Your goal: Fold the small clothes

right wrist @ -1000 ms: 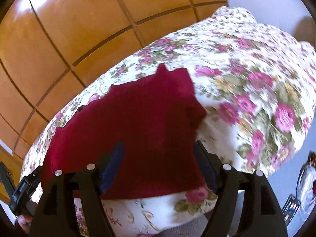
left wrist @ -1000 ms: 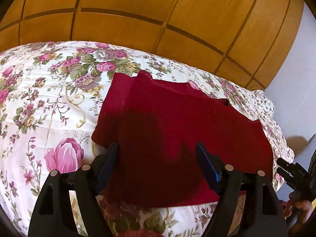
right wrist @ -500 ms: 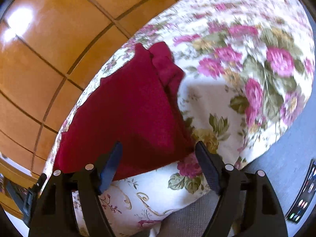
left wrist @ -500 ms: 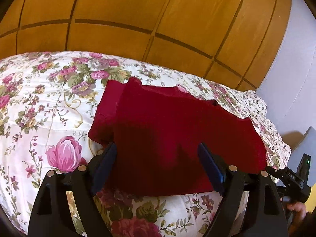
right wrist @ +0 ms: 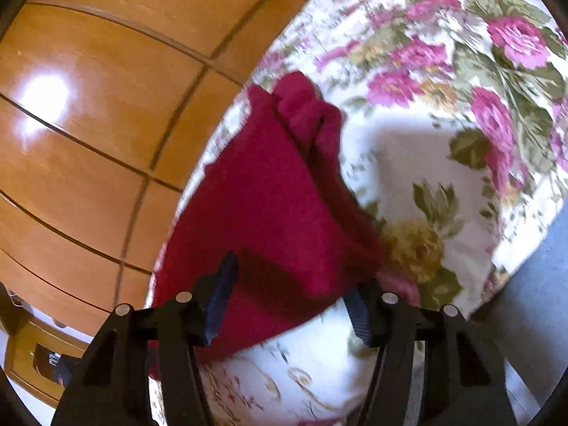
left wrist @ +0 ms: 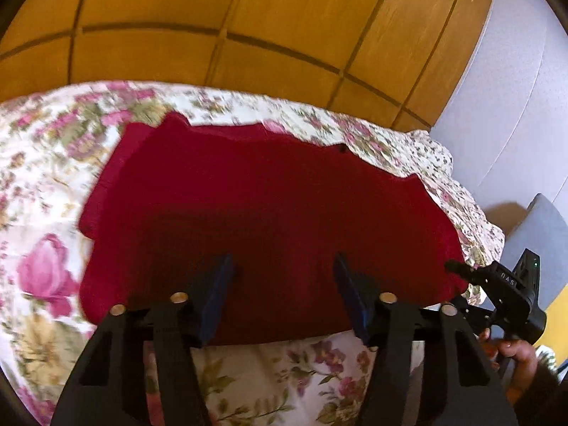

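Note:
A dark red garment (left wrist: 269,209) lies spread flat on a floral bed cover (left wrist: 46,163). It also shows in the right wrist view (right wrist: 269,220), with a bunched sleeve at its far end. My left gripper (left wrist: 284,284) is open, its jaws wide apart just above the garment's near hem. My right gripper (right wrist: 289,294) is open over the garment's near corner at the bed's edge, and it shows from outside at the right of the left wrist view (left wrist: 497,284). Neither gripper holds cloth.
A wooden panelled wall (left wrist: 248,17) stands behind the bed. A grey wall (left wrist: 514,124) and a grey chair (left wrist: 543,234) are at the right. In the right wrist view the bed cover (right wrist: 443,124) drops to a grey floor (right wrist: 532,284).
Both grippers have moved lower and closer to the garment's near hem. The right gripper has tilted toward the bed's edge. Both stay open.

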A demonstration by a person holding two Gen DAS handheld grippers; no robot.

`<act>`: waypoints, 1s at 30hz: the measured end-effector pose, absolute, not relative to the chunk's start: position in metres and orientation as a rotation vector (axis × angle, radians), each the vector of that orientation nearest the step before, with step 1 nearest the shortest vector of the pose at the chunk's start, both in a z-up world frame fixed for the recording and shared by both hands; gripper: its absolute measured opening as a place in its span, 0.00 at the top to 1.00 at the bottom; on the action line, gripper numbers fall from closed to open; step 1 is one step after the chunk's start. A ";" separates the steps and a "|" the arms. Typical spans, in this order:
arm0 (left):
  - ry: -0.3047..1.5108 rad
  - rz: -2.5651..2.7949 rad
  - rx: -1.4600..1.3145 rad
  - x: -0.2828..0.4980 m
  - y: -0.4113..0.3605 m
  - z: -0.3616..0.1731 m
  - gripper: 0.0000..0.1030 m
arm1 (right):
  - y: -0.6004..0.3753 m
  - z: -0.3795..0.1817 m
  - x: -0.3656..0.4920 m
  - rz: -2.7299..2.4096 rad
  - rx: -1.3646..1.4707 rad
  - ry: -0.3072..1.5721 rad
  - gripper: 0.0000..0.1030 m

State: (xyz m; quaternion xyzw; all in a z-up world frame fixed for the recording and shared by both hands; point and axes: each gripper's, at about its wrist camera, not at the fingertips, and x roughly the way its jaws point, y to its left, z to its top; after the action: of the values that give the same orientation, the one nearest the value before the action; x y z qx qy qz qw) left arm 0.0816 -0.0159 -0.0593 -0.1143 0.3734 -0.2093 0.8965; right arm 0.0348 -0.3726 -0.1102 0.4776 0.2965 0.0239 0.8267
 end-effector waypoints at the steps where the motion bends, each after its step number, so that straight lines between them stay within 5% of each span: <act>1: 0.792 -0.432 -0.247 0.085 -0.018 -0.063 0.46 | -0.371 -0.108 0.036 0.059 1.007 0.606 0.46; 13: 0.807 -0.414 -0.190 0.085 -0.025 -0.073 0.46 | -0.390 -0.114 0.055 -0.003 1.139 0.482 0.47; 16: 0.811 -0.407 -0.192 0.086 -0.025 -0.073 0.46 | -0.399 -0.117 0.065 -0.032 1.148 0.502 0.67; 21: 0.823 -0.397 -0.218 0.087 -0.024 -0.069 0.41 | -0.401 -0.117 0.073 -0.004 1.140 0.523 0.80; 23: 0.831 -0.401 -0.235 0.087 -0.022 -0.066 0.28 | -0.401 -0.115 0.075 0.003 1.141 0.527 0.82; 30: 0.827 -0.316 -0.283 0.088 0.002 -0.054 0.27 | -0.406 -0.096 0.079 0.035 1.169 0.508 0.84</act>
State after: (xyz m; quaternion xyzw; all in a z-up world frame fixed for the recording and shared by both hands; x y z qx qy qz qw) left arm 0.0883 0.0016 -0.0542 -0.1365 0.3987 -0.1524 0.8940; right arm 0.0787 -0.4062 -0.0963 0.5459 0.2369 0.0164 0.8035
